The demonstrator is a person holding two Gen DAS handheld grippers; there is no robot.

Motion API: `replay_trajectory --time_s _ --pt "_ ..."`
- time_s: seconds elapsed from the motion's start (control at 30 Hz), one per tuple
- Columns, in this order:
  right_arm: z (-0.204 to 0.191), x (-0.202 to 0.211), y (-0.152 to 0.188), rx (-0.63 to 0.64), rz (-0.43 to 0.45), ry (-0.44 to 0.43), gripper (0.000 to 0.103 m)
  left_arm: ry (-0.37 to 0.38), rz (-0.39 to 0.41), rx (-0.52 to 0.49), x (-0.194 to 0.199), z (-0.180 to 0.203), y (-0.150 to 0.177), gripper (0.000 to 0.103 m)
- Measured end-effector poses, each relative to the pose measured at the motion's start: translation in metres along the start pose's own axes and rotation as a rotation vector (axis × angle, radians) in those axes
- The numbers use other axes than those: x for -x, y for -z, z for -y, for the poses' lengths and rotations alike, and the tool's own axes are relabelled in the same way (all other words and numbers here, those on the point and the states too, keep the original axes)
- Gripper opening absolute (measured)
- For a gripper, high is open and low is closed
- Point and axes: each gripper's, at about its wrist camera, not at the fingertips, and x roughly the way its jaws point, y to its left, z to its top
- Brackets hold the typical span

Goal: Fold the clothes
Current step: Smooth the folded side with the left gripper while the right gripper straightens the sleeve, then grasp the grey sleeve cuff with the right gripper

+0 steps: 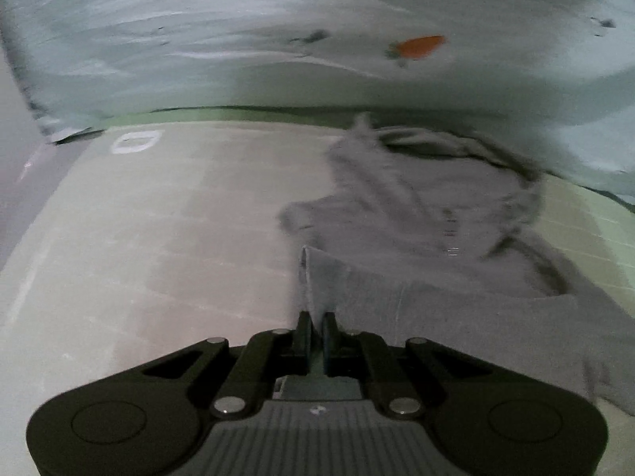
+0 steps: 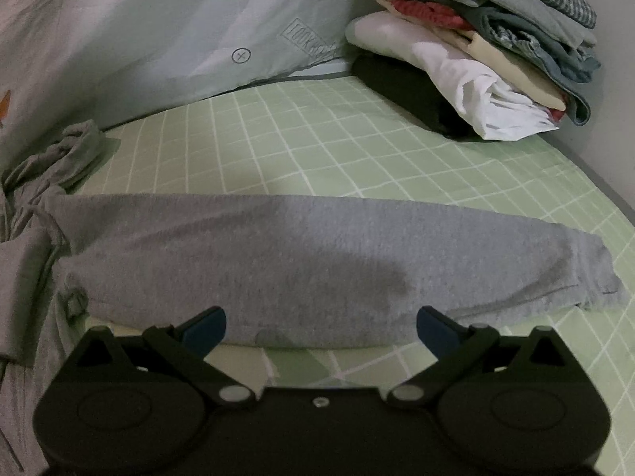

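A grey garment lies on the bed, its upper part bunched toward the quilt. My left gripper is shut on a raised edge of that grey garment, which stands up as a thin fold between the two black fingers. In the right wrist view a long folded part of the grey garment stretches flat across the green checked sheet, with a crumpled part at the left. My right gripper hangs just in front of its near edge, wide open, blue pads apart and holding nothing.
A pale blue quilt with orange carrot prints fills the back in both views. A stack of folded clothes sits at the back right by the wall. The sheet's right edge meets a grey border.
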Motion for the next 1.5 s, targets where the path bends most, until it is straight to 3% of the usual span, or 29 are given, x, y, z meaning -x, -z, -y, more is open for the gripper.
replay_trajectory --time_s 0.1,0.23,0.37,0.5,0.67,1.1,1.27,1.5 --pt "0.000 -0.001 0.000 0.000 -0.007 -0.001 0.103 -0.008 -0.039 0.046 -0.006 -0.012 0.005 0.010" --pt "-0.002 -0.003 0.001 -0.006 -0.017 -0.005 0.103 -0.031 -0.053 0.027 -0.009 -0.008 0.010 0.014" --pt "-0.001 -0.002 0.002 -0.008 -0.014 -0.008 0.103 -0.037 -0.077 0.022 -0.010 -0.001 0.011 0.047" --pt "0.003 -0.002 0.001 -0.023 -0.001 -0.006 0.103 -0.043 -0.075 0.010 -0.004 0.006 0.014 0.066" --pt "0.018 -0.003 0.002 -0.066 0.025 0.019 0.103 -0.054 -0.084 -0.009 0.004 0.013 0.016 0.077" --pt "0.098 -0.012 0.008 -0.233 0.134 0.127 0.103 -0.072 -0.112 -0.133 0.021 0.049 0.019 0.090" --pt "0.133 -0.019 0.003 -0.205 0.181 0.218 0.103 -0.057 -0.116 -0.157 0.025 0.066 0.011 0.090" --pt "0.186 -0.040 0.004 -0.283 0.163 0.281 0.103 -0.049 -0.118 -0.191 0.028 0.085 0.003 0.090"
